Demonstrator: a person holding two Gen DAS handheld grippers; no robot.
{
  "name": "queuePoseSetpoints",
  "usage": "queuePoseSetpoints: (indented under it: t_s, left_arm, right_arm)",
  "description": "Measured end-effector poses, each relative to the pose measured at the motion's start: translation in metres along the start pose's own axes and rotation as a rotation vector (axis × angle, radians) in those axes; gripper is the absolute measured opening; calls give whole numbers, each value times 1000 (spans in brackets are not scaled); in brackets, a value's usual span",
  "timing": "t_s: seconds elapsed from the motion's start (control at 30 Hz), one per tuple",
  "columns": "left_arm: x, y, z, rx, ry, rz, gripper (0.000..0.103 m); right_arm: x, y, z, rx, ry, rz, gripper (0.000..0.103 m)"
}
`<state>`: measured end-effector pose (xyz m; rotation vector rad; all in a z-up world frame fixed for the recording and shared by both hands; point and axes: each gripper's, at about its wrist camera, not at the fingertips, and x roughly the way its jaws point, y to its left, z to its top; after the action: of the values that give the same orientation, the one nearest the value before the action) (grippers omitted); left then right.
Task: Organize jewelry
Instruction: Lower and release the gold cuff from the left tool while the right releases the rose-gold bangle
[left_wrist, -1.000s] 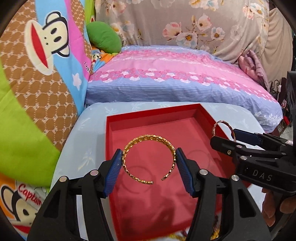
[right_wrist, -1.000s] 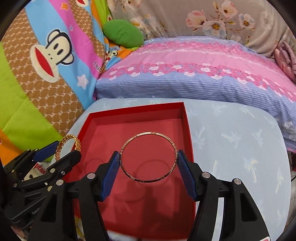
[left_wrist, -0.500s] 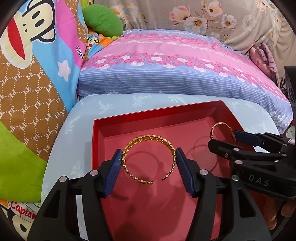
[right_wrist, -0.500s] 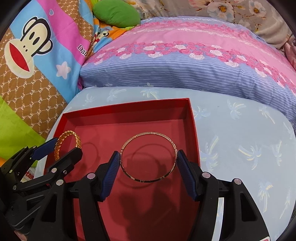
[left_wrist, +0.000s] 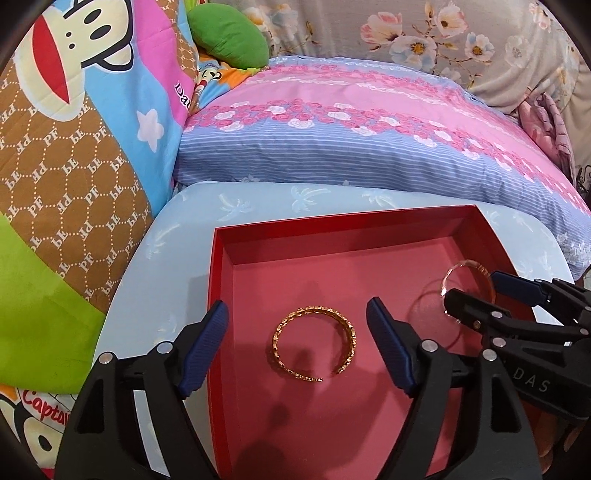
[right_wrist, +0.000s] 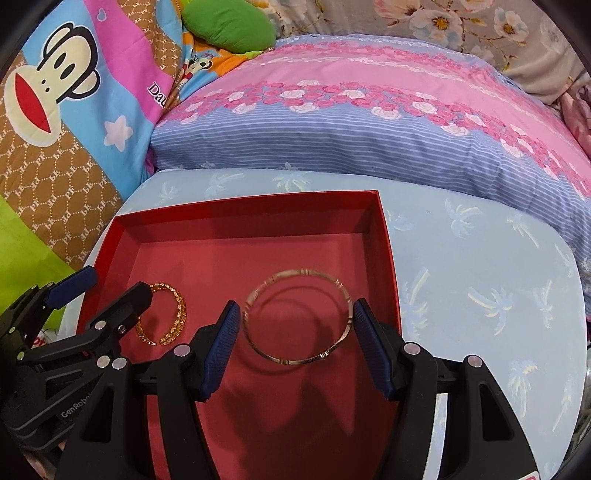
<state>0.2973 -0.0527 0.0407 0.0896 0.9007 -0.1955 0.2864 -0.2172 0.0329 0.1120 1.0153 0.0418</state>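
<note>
The red box (left_wrist: 221, 280) sits on the pale blue table (right_wrist: 480, 258). My left gripper (left_wrist: 297, 349) stands open; the gold cuff (left_wrist: 314, 343) lies inside. My right gripper (right_wrist: 297, 336) barely pinches the thin bangle (right_wrist: 297, 317), which may drop unevenly and bounce out.

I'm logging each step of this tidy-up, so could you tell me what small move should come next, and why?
Probably open the right gripper and let the thin bangle drop. It hangs between the pads above the red box floor, while the left gripper is already open, its gold cuff lying in the box.
</note>
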Motion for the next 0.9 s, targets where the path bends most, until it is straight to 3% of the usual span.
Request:
queuePoseSetpoints:
  t_s: [0.2, 0.3, 0.43, 0.67, 0.9]
  left_arm:
    - [-3, 3, 0, -14, -9, 2, 77]
    - [-12, 4, -2, -9, -34, 10, 77]
    - [-33, 8, -12, -11, -61, 2, 77]
    - [-95, 17, -51, -20, -127, -46, 77]
    - [-138, 14, -93, -23, -148, -74, 77]
  right_arm:
    - [-4, 0, 0, 1, -10, 0, 63]
    - [-14, 0, -4, 4, -42, -1, 72]
    - [-40, 3, -16, -16, -96, -9, 72]
    - [-92, 11, -61, -53, -180, -25, 73]
    - [-129, 13, -116, -37, -196, -20, 73]
